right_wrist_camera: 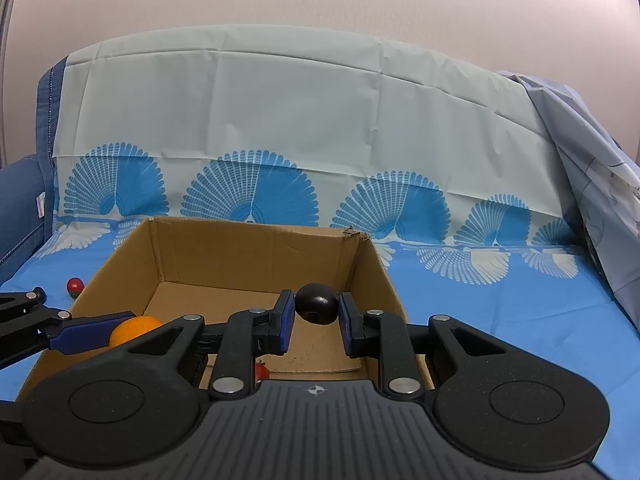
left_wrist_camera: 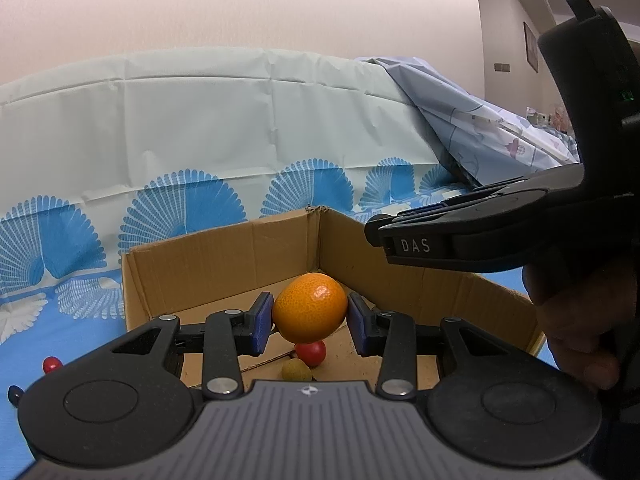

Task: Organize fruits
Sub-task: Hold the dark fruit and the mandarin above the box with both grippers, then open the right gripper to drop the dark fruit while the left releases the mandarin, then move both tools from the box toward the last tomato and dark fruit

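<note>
**Two fruits held over the cardboard box**

The left gripper was clamped on an orange, its blue pads pressing the fruit at 9 and 3 o'clock, above the open cardboard box. Directly below the orange, at 6 o'clock from it, a small red fruit and a yellow-green fruit lay on the box floor, both partly hidden by the orange and the gripper body.

The right gripper was closed on a dark, almost black fruit, held between its pads over the right part of the box. In the right wrist view the orange showed at 9 o'clock of that gripper, half covered by a blue pad of the left gripper.

Outside the box, on the blue patterned cloth, a red fruit lay at the box's 9 o'clock. In the left wrist view a dark blue item at the lower left edge was cut off and could not be made out. A hand on the right gripper's handle was in shadow.
</note>
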`<state>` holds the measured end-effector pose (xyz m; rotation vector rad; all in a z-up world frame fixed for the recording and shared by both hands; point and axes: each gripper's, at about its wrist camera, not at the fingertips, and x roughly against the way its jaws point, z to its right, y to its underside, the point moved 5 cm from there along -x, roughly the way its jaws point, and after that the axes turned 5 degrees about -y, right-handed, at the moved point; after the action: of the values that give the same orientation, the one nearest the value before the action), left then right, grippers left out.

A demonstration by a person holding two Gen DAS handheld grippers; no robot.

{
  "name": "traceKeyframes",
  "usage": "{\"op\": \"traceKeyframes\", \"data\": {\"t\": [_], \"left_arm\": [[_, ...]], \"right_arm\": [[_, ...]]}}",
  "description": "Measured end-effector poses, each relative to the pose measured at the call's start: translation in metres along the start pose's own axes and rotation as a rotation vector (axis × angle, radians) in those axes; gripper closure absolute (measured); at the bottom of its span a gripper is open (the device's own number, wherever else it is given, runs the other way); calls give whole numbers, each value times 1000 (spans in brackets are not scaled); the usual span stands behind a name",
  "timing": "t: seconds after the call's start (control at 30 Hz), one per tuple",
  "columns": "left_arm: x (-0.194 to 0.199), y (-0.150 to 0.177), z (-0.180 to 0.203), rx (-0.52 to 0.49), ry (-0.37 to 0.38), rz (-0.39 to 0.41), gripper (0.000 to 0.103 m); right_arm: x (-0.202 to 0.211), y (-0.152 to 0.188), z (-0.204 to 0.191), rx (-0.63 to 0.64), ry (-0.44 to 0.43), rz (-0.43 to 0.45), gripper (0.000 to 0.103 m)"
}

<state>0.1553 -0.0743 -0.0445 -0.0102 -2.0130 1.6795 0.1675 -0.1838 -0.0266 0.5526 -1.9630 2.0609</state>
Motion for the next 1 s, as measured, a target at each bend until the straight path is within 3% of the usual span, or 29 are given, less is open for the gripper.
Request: {"op": "traceKeyframes", "data": {"t": [0.43,0.47,0.5,0.57,0.87,1.0], "left_arm": [[-3,-2,-2,19,-5,-8,58],[-3,-2,-2,20,-8,-9,57],[-3,-3,-3,22,-10,-10,48],[-1,-3,-3,27,-14,-1,40],[9,-2,-4,-7,-33,36,42],[22,0,-8,-16,-51,66,52]], "right_arm": [[0,0,1,-4,-1,-4,76],[-1,0,0,-6,-1,-9,68],[-1,1,0,-5,3,-10,58],[1,-1,0,-3,12,4,52],[4,-2,-7,-6,31,20,42],[10,-4,-14,-7,46,44,41]]}}
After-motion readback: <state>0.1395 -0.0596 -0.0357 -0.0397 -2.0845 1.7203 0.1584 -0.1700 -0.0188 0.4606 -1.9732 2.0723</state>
